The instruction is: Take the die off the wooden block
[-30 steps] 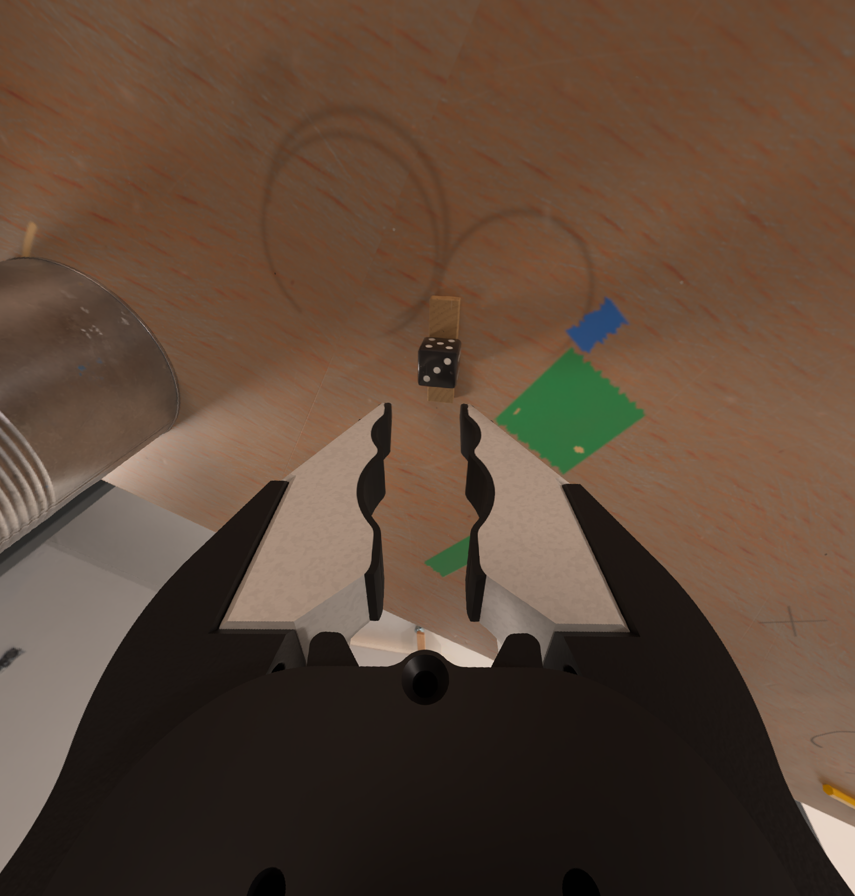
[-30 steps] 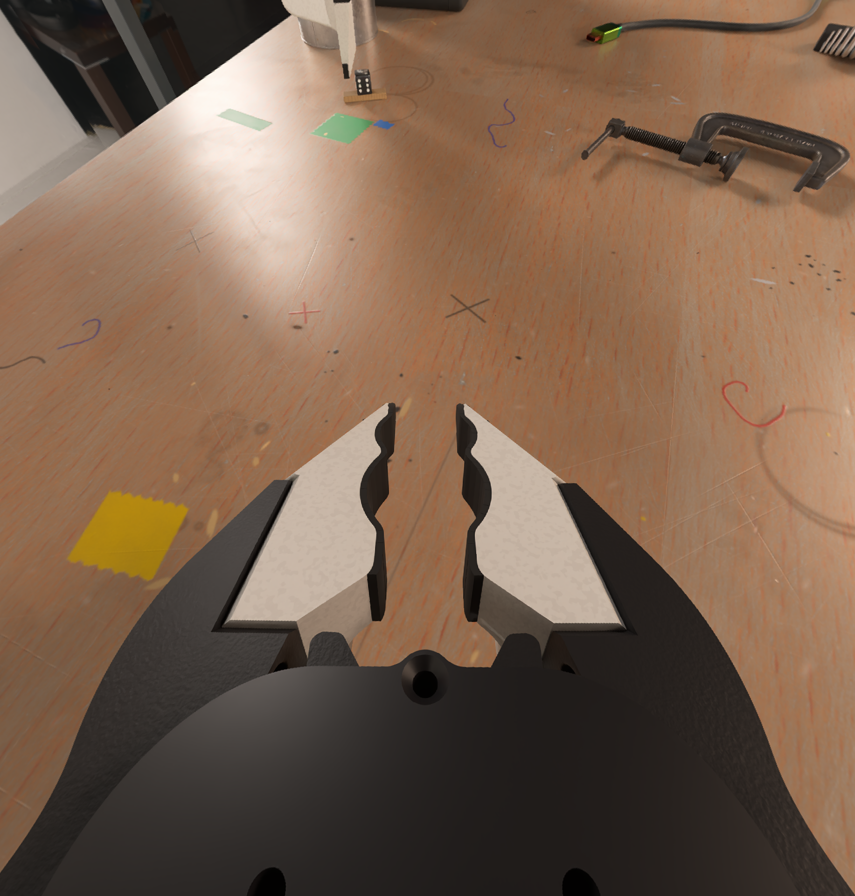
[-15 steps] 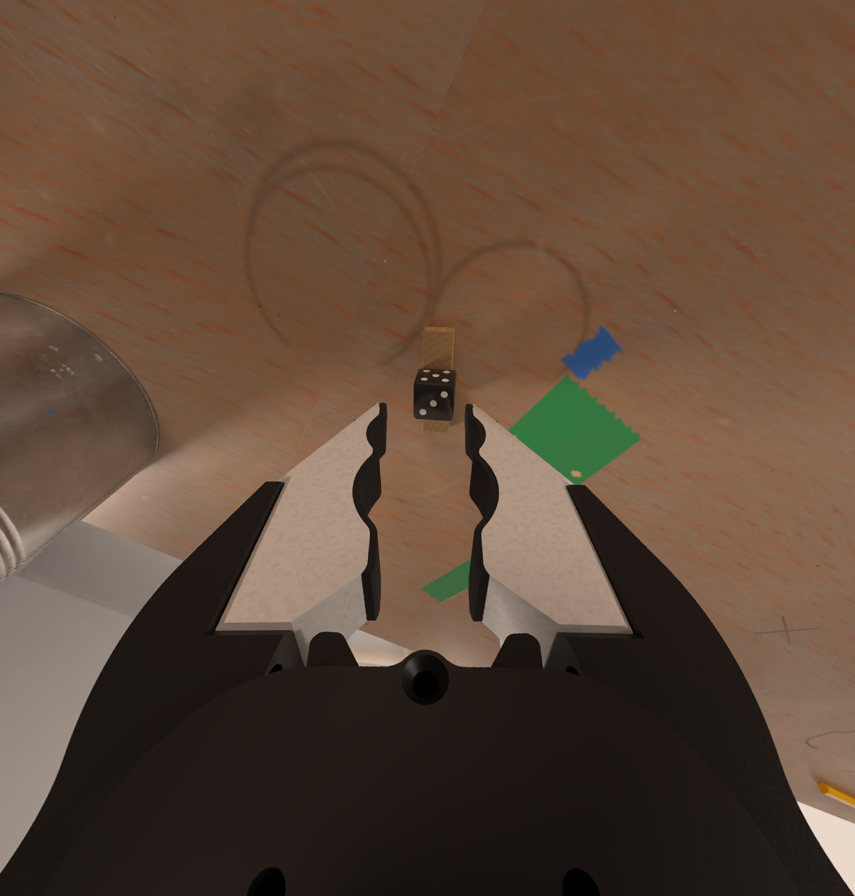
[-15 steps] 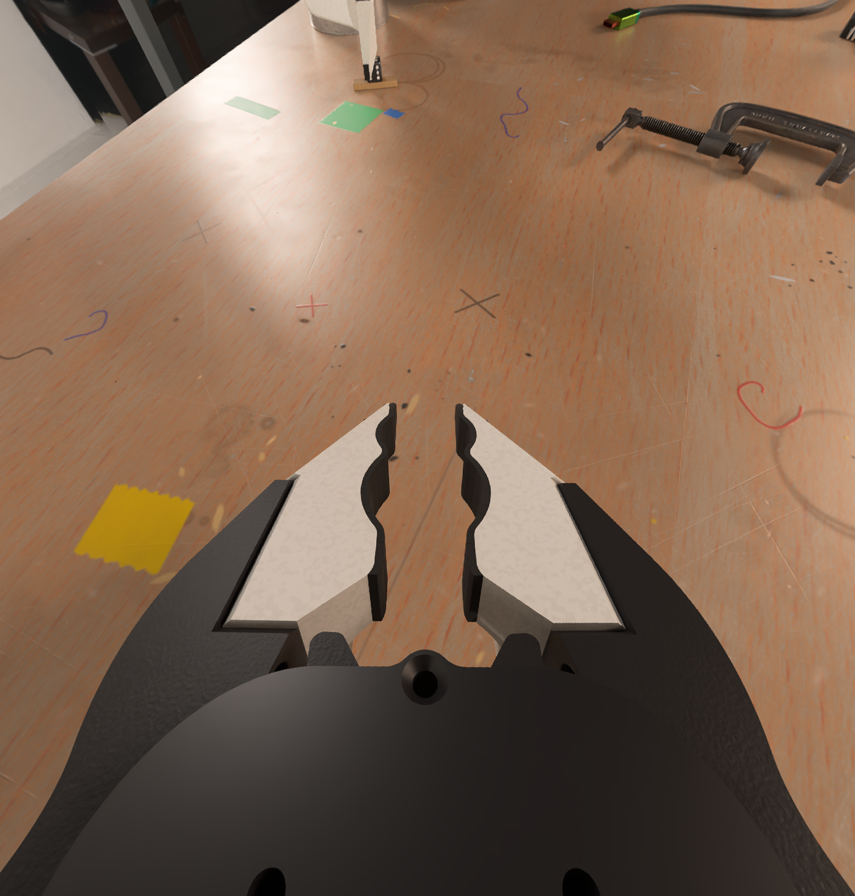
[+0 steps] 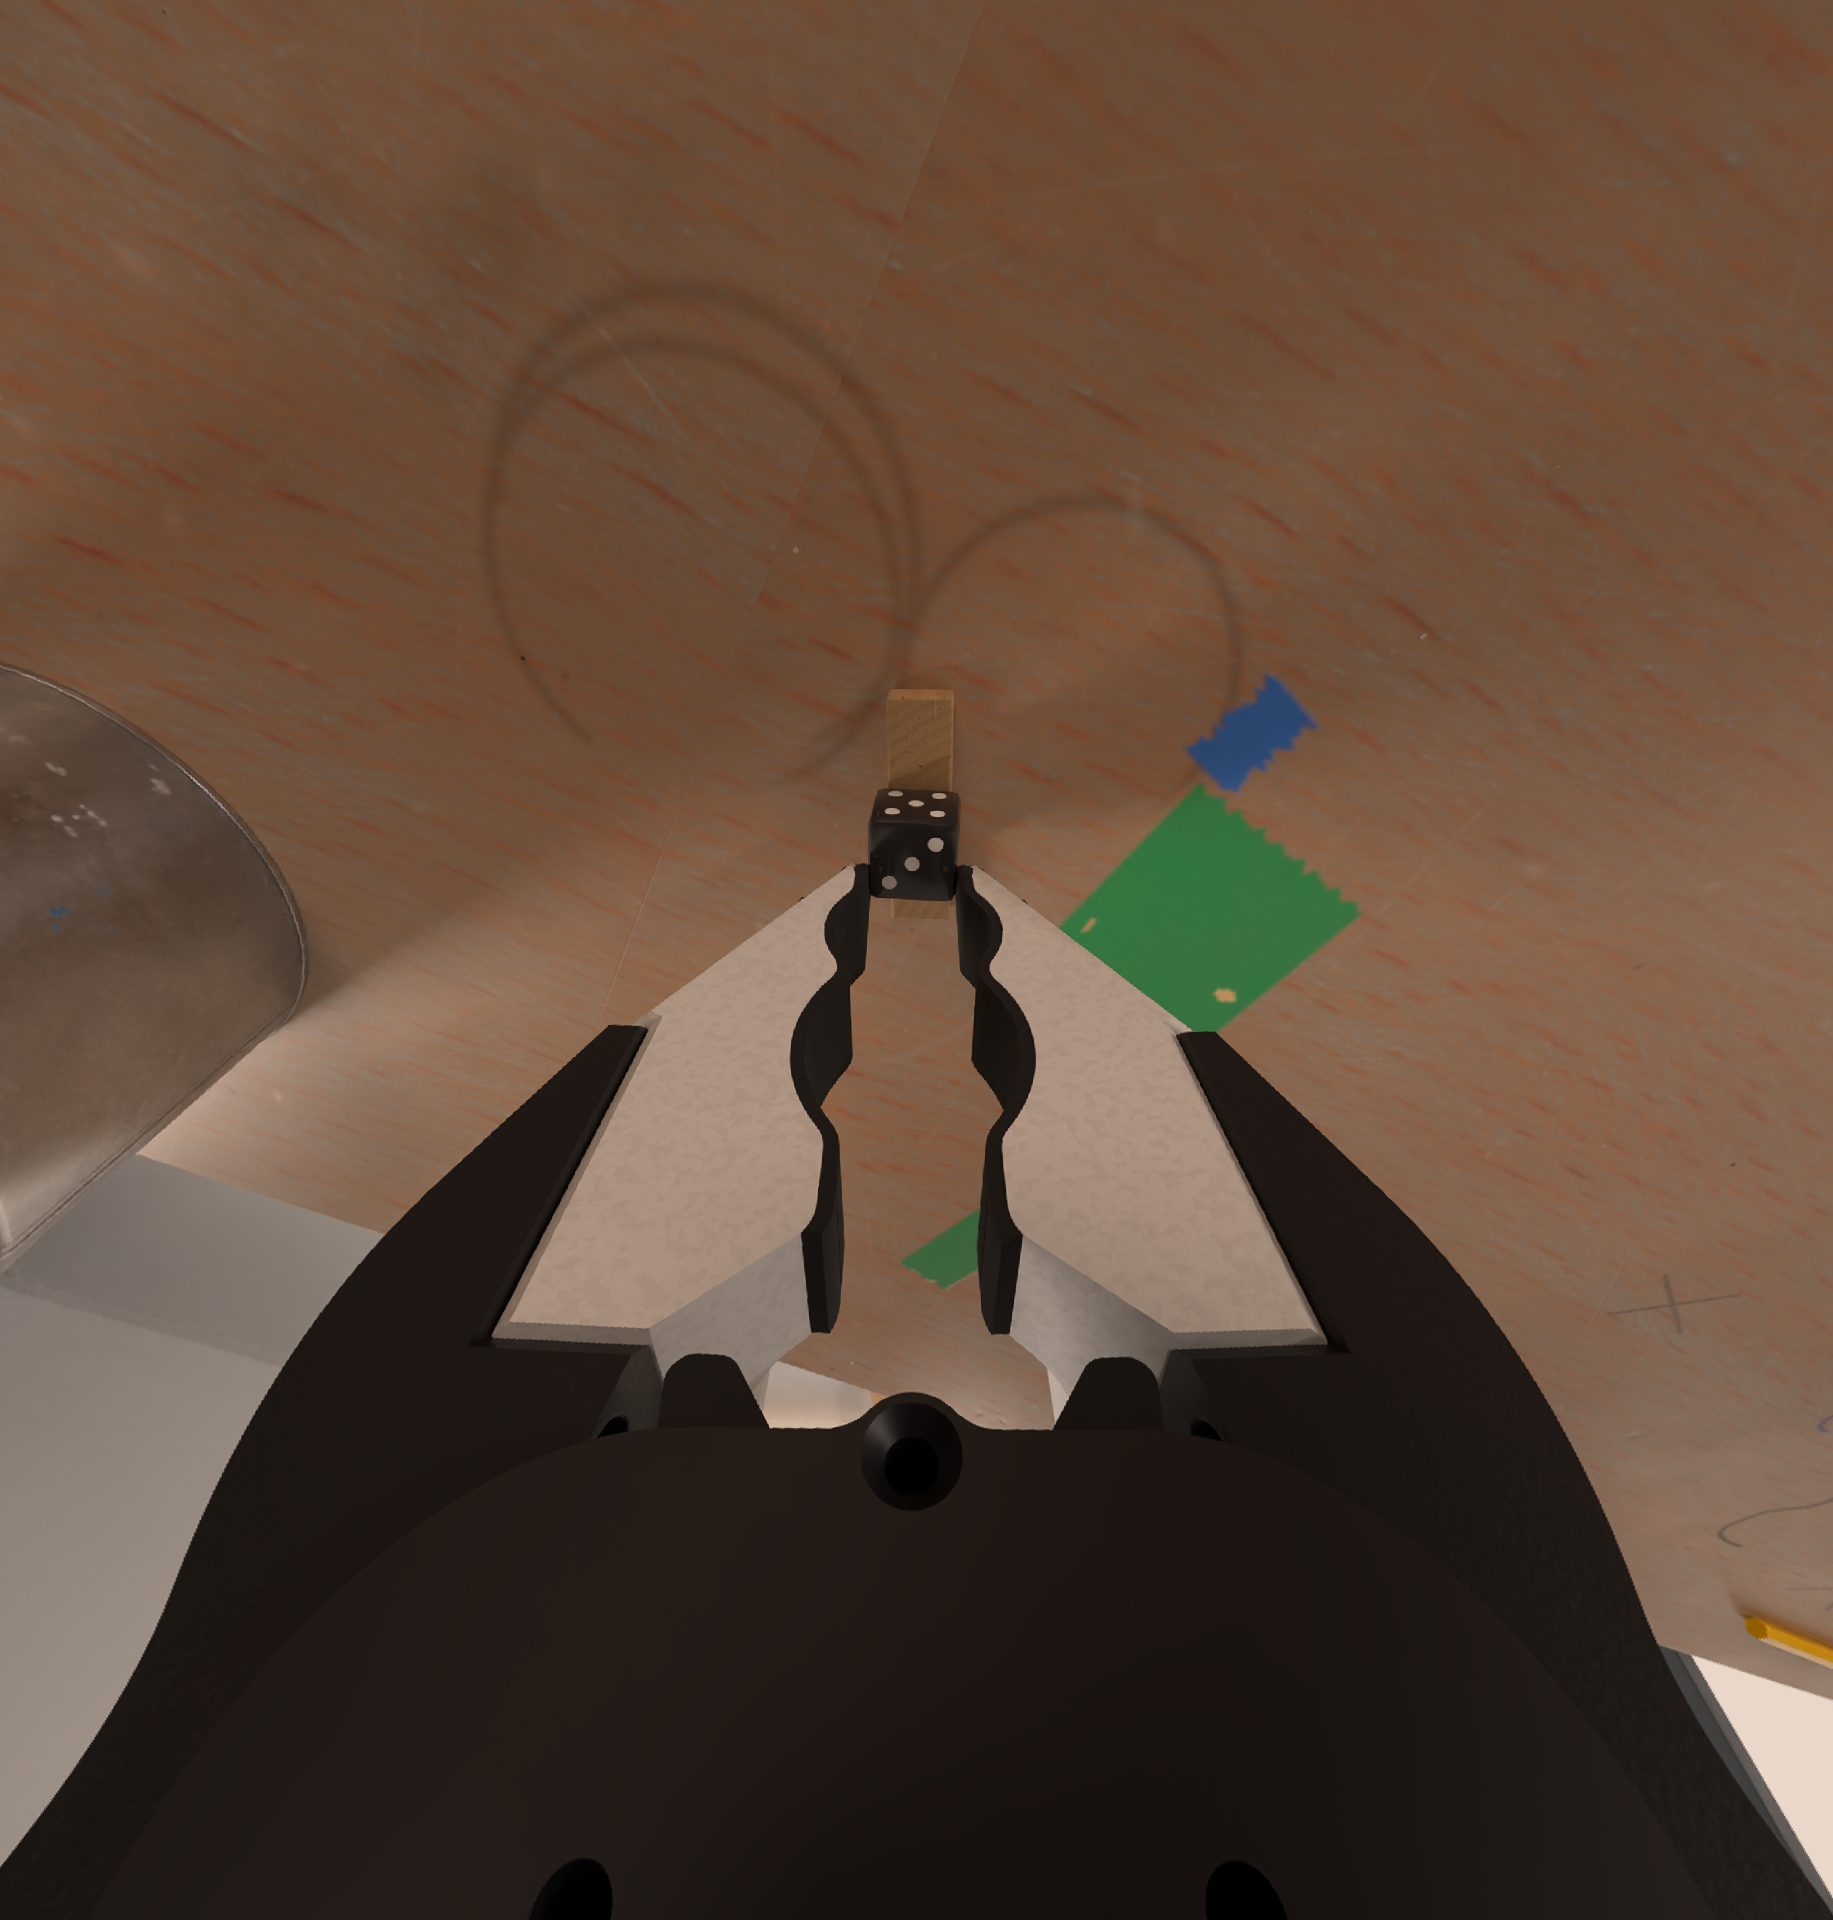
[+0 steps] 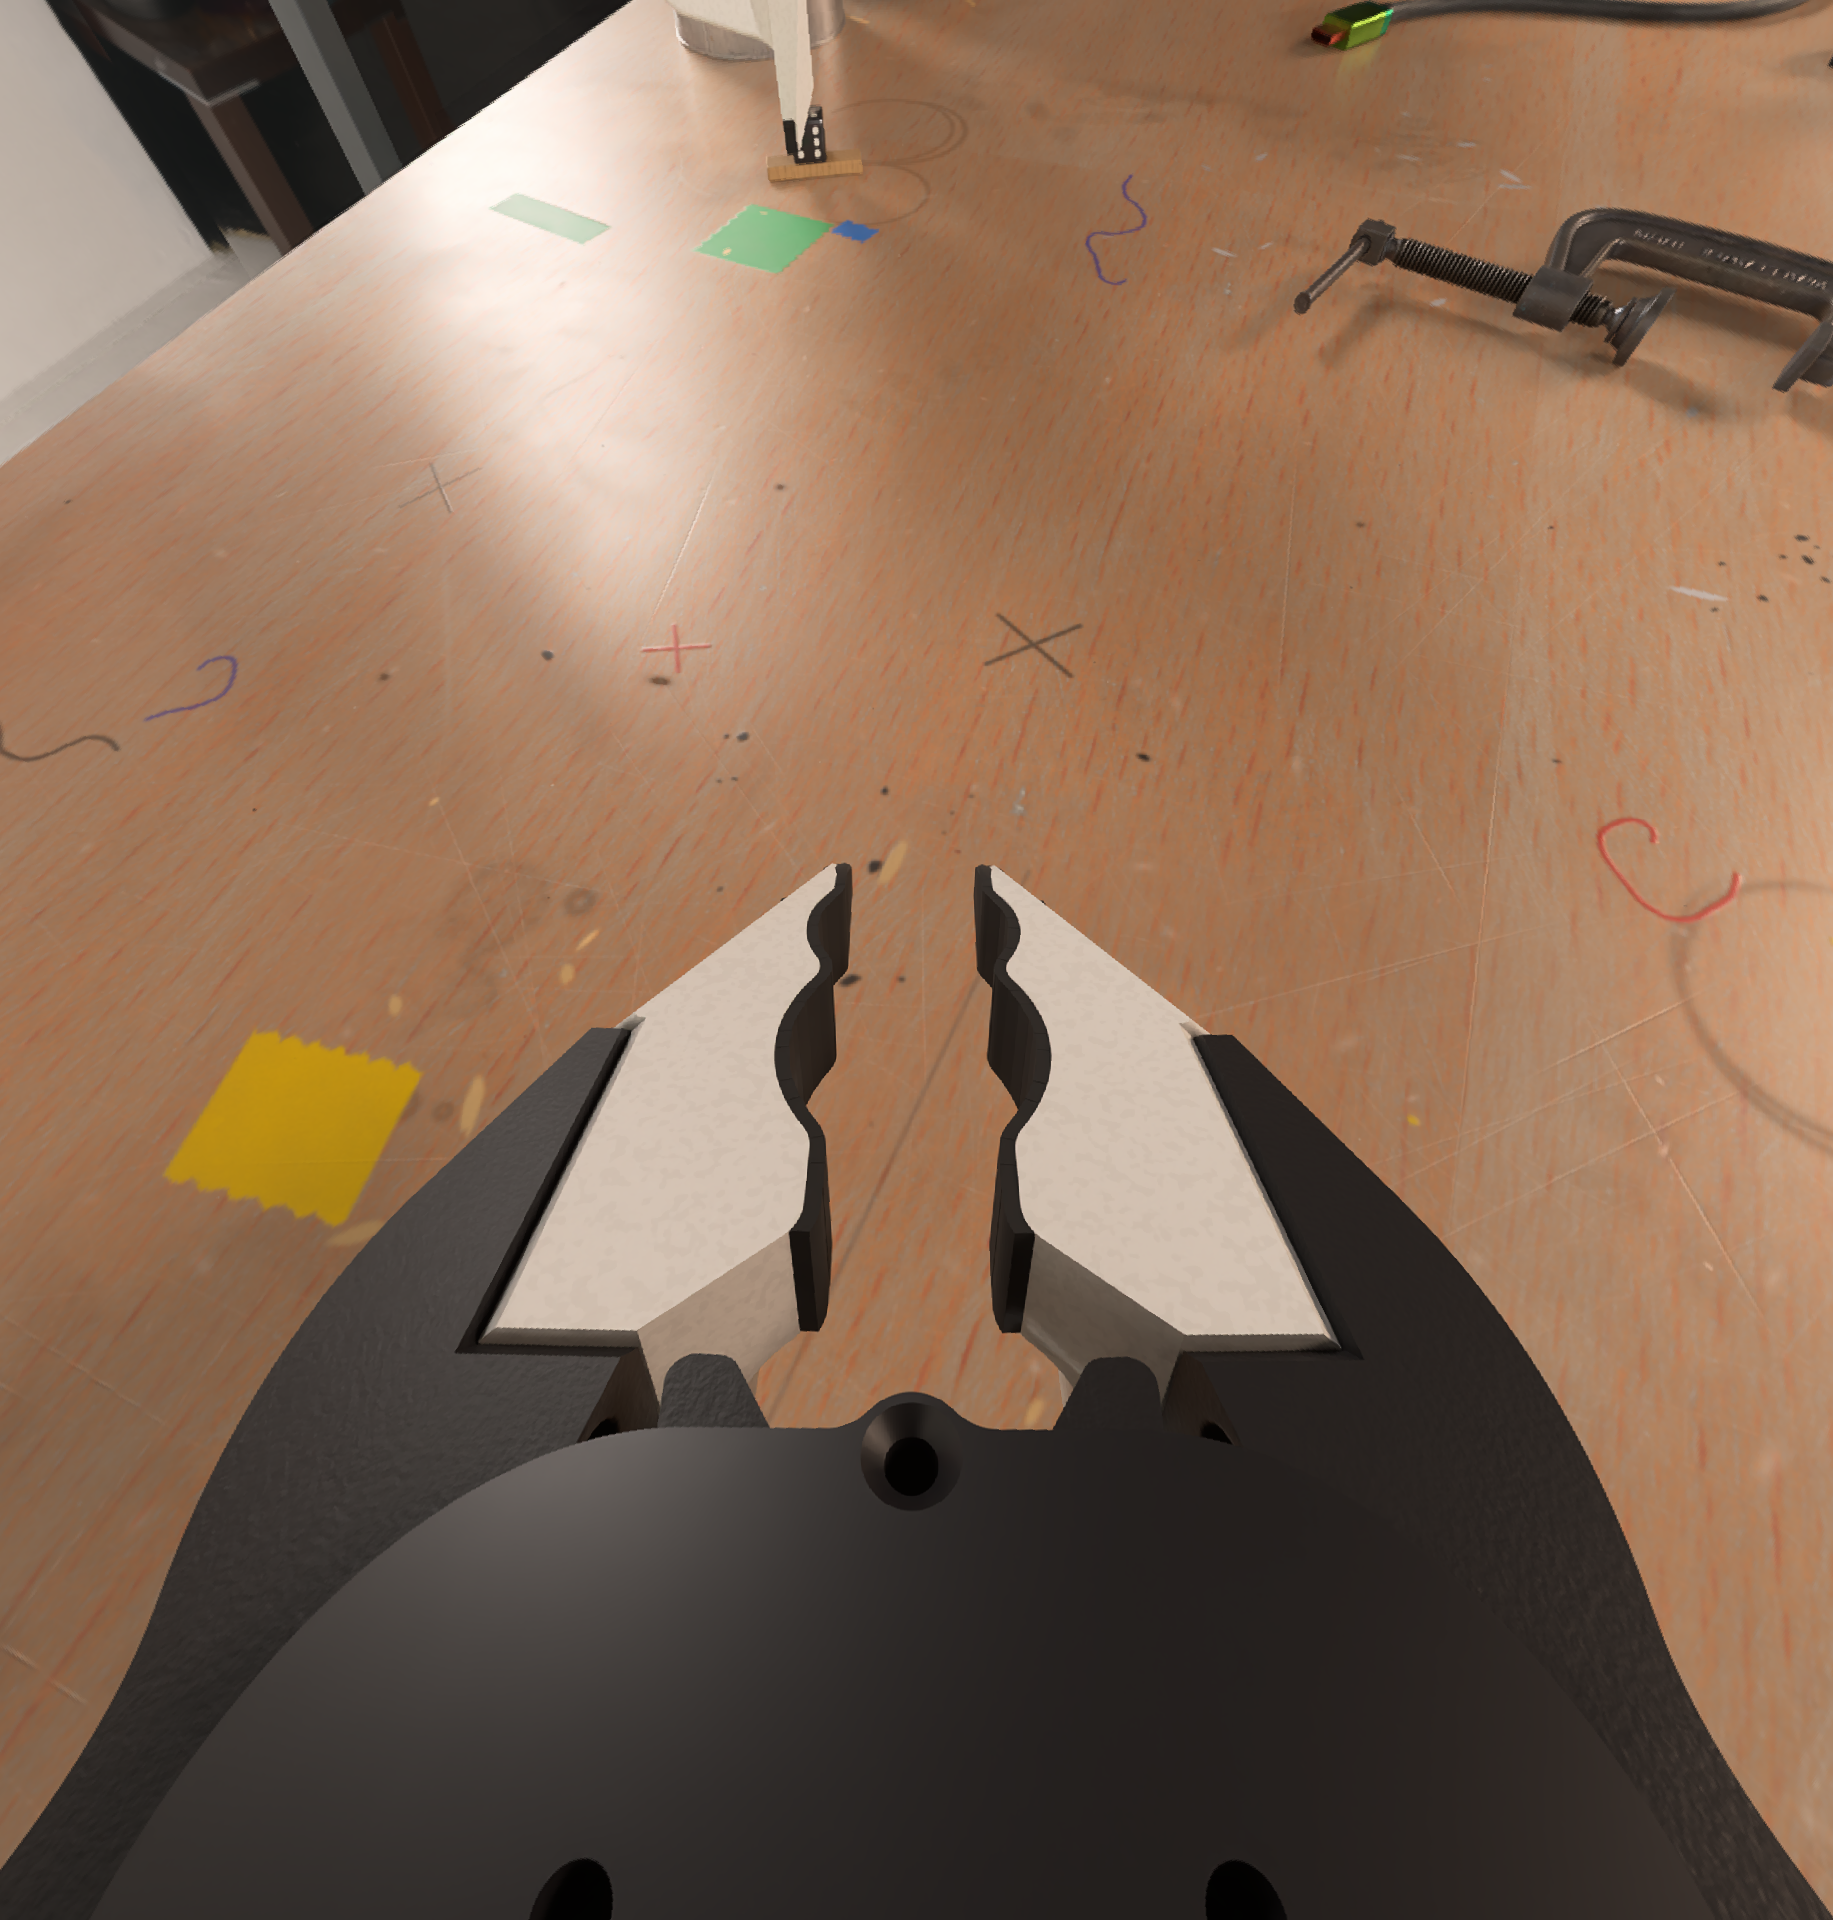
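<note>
A black die [image 5: 914,857] with white pips sits on a small flat wooden block [image 5: 920,740] on the wooden table. My left gripper [image 5: 910,883] comes down from above, and its two fingertips press the die's left and right sides; the die still rests on the block. The right wrist view shows the die [image 6: 812,135] and the block [image 6: 816,166] far off at the top, with the left gripper's pale fingers [image 6: 792,73] over them. My right gripper [image 6: 912,878] is open and empty, low over the table's near part.
A metal can [image 5: 91,935] stands left of the block, near the table edge. Green tape [image 5: 1208,904] and blue tape [image 5: 1253,730] lie to its right. A C-clamp [image 6: 1618,291] lies at the far right and yellow tape [image 6: 294,1127] at the near left.
My left gripper has moved down onto the die and its fingers have narrowed from a wider gap to touch the die's sides. My right gripper has drifted slightly and stays open.
</note>
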Robot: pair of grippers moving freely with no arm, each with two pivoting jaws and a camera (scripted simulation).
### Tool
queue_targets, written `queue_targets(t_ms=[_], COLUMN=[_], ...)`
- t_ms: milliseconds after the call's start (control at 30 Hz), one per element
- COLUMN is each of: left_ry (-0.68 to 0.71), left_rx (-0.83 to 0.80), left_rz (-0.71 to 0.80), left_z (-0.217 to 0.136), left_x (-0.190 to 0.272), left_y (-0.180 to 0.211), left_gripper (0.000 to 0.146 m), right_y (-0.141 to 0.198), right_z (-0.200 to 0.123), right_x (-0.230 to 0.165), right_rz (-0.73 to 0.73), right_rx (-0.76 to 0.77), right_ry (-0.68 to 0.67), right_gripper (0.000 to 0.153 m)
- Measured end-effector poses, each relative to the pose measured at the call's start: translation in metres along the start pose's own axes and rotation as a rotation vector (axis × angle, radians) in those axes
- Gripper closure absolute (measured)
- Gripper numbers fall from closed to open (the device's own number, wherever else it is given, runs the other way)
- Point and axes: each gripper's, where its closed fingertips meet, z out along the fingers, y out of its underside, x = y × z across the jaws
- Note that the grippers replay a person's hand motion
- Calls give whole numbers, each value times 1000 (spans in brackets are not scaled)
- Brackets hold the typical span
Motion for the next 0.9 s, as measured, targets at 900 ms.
queue_targets(t_ms=[900], left_ry=[704], left_rx=[613], left_rz=[973], left_z=[-150], left_x=[331], left_y=[6], left_gripper=[130], right_y=[-9], right_z=[-23], right_x=[-1], right_rz=[-40], right_rx=[17], right_ry=[0], right_gripper=[130])
